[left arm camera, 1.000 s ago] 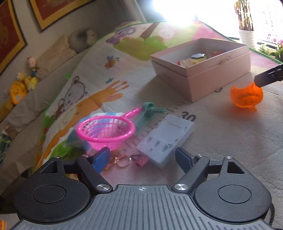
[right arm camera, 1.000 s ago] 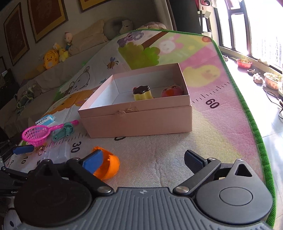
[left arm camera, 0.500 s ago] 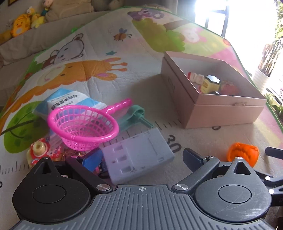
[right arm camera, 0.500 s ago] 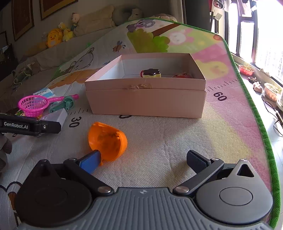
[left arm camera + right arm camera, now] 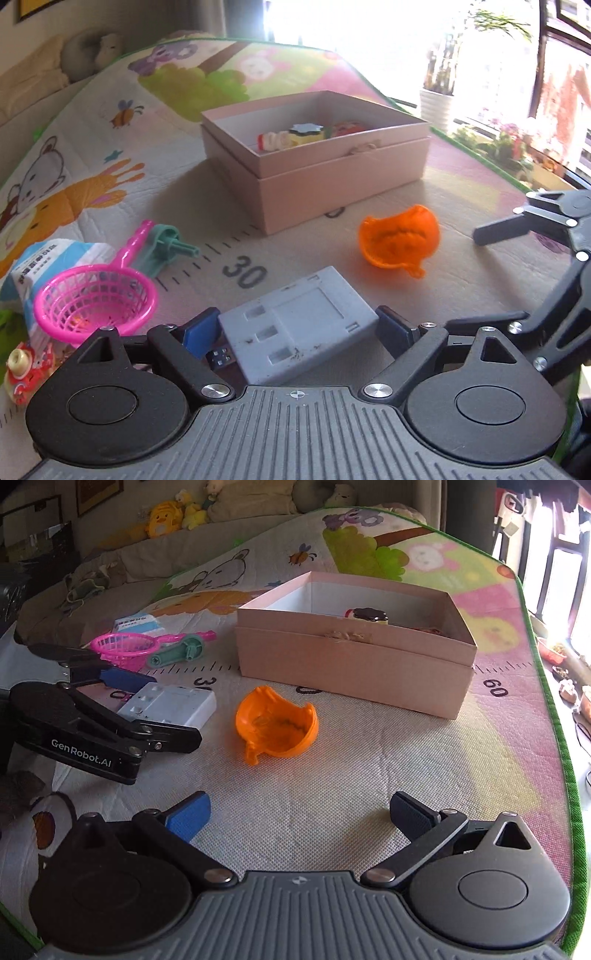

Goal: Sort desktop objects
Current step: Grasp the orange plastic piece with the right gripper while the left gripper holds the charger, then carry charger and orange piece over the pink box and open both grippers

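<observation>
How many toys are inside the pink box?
3 that show in the pink box: a small figure, a yellow cake toy with dark top, and a red toy. More may hide behind the walls.

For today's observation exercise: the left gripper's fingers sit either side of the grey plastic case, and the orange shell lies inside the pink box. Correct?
Not quite. The right wrist view shows the orange shell on the mat, in front of the pink box. The left gripper does straddle the grey plastic case.

Left gripper [image 5: 297,330]: black linkage arms, silver screws at pivots, blue pads on fingertips [image 5: 197,330], two round black discs behind the fingers, ribbed grey housing with a small crosshair mark between them. Right gripper [image 5: 299,814]: same build. White "GenRobot.AI" lettering on the left gripper's black side.
</observation>
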`<action>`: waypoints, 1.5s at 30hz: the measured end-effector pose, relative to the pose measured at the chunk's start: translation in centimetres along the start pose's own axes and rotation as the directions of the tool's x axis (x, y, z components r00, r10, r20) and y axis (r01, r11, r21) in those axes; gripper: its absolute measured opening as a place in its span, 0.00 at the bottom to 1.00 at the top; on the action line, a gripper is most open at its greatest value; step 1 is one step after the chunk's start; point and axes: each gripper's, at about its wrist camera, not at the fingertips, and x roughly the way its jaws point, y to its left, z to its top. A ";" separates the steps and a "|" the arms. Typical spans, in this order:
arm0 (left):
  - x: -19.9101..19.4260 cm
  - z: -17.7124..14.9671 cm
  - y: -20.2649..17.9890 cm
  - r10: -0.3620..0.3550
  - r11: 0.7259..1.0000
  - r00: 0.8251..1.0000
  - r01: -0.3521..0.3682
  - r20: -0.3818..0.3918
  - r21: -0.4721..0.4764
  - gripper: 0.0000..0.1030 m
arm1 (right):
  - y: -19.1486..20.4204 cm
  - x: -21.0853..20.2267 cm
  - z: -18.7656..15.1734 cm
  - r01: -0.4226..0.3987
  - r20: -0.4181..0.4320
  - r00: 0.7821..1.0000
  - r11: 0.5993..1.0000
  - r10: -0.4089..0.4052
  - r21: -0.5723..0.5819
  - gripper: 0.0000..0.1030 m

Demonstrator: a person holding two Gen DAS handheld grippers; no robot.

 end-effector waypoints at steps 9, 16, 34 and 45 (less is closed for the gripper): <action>-3.5 -1.5 -0.2 0.133 0.977 0.991 -0.134 -0.017 -0.163 0.98 | 0.6 -0.7 -0.7 0.014 0.023 1.000 1.000 -0.013 -0.016 1.00; -3.0 -0.6 -0.4 0.193 0.954 0.980 -0.199 -0.047 -0.226 0.99 | 0.8 -0.7 -0.8 0.028 0.035 0.999 1.000 -0.027 -0.015 1.00; -2.3 -1.9 0.1 0.153 0.967 0.987 -0.161 -0.055 -0.199 0.93 | 0.7 0.9 4.3 0.034 0.058 0.998 0.996 -0.030 -0.078 0.80; -5.3 0.1 0.0 0.124 0.980 0.992 -0.117 0.038 -0.161 0.92 | 1.4 -2.6 5.9 0.050 0.069 0.997 0.980 -0.038 -0.190 0.48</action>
